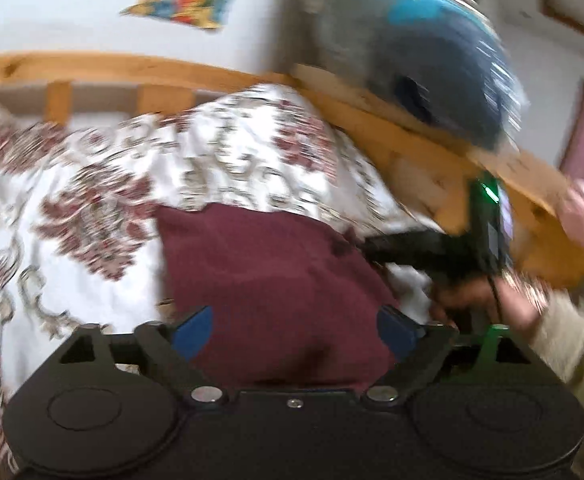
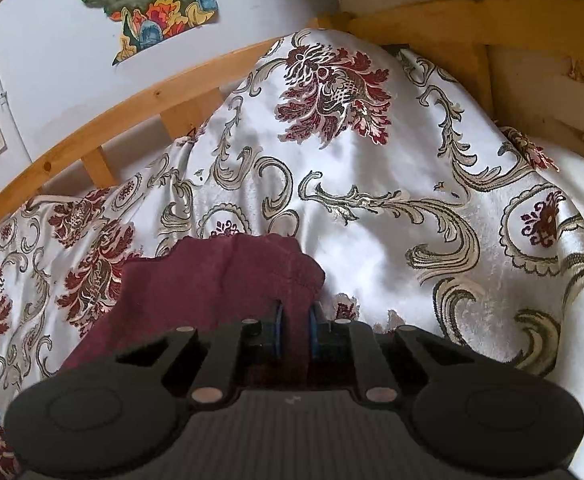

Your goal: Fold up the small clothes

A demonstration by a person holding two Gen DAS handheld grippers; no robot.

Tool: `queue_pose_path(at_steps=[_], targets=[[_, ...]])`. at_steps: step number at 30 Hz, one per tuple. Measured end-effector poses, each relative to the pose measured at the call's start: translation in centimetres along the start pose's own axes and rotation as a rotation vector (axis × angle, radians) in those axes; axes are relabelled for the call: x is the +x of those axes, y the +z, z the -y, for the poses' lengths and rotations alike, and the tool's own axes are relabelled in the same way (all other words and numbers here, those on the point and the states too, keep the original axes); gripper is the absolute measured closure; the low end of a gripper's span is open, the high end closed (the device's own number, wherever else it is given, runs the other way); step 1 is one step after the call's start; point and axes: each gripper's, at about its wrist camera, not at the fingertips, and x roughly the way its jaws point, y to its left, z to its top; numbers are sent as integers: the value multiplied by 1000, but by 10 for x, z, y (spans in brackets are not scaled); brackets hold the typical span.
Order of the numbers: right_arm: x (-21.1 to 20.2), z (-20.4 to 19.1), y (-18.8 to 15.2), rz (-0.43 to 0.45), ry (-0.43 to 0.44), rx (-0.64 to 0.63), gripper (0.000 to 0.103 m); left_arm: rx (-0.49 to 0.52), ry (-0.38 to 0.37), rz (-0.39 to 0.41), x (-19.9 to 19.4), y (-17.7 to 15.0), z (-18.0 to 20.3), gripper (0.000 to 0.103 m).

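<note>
- The maroon garment [image 2: 195, 280] lies on a white bedspread [image 2: 372, 208] patterned with dark red flowers and grey scrolls, at the near middle of the bed.
- The right gripper [image 2: 295, 330] has its blue-padded jaws clenched on a bunched fold at the garment's right edge — cloth fills the narrow gap between them.
- The left gripper [image 1: 294, 330] stands released, its jaws spread wide with the maroon cloth lying beneath and between them, neither pad pressing on it.
- In the left wrist view the right gripper [image 1: 362, 246] comes in from the right, a hand [image 1: 476, 300] in a pale sleeve holding it.
- A wooden bed rail [image 2: 103, 120] runs along the far side; painted pictures [image 2: 151, 4] hang on the white wall — the left wrist view is blurred.
</note>
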Motion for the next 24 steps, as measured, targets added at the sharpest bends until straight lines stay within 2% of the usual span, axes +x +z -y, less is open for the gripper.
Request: queue_pose_path(at_steps=[4,8,10,13,16,18,24], targets=[[1,-3,0,-6,-17,-20,87,-200,106,-31,11,8,-28,5],[1,-5,0,-6,-22,-27,86,-358,107,-84,21,5,-50,5],[1,-4,0,-5,-21,-21,82,-367,112,-131,29,2,-53,5],[0,-2,0,2,-15,-3,73,-323,162,-224,41,-10,-52,3],[-2,-1,2,10,6,12,60,-353,155,-225,40,-18,-58,1],[-2,-1,2,16,16,21,44,-358,152,-229,41,-19,-60,1],[7,4,9,48,73,72,29,-337,157,-223,41,-19,-59,1]])
